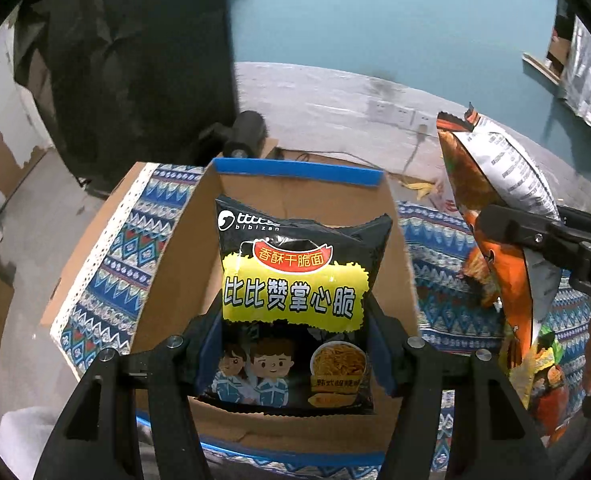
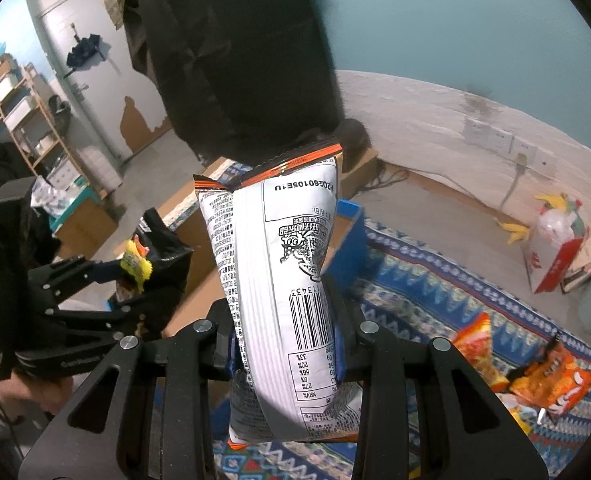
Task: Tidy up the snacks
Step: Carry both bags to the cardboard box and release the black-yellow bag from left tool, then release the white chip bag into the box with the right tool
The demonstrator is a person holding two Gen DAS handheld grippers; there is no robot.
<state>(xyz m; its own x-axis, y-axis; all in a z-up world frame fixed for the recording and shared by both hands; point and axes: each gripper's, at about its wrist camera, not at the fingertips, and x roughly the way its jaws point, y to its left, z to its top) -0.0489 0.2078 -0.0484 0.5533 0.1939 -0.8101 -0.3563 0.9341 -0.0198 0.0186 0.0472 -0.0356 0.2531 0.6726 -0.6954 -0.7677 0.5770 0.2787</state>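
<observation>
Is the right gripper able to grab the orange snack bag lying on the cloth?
Probably not yet. The right gripper is already shut on a silver-backed snack bag, so its jaws are full. The orange snack bag itself lies uncovered.

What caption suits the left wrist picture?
Left gripper holds a black noodle-snack bag above an open cardboard box.

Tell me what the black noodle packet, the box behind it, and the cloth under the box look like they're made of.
Black noodle packet: thin glossy plastic film, judging by its sheen, crinkles and crimped top edge. Box: brown corrugated cardboard, matte, with blue tape along its rims. Cloth: apparently a woven or printed fabric with a blue geometric pattern; the weave itself is too fine to make out.
</observation>
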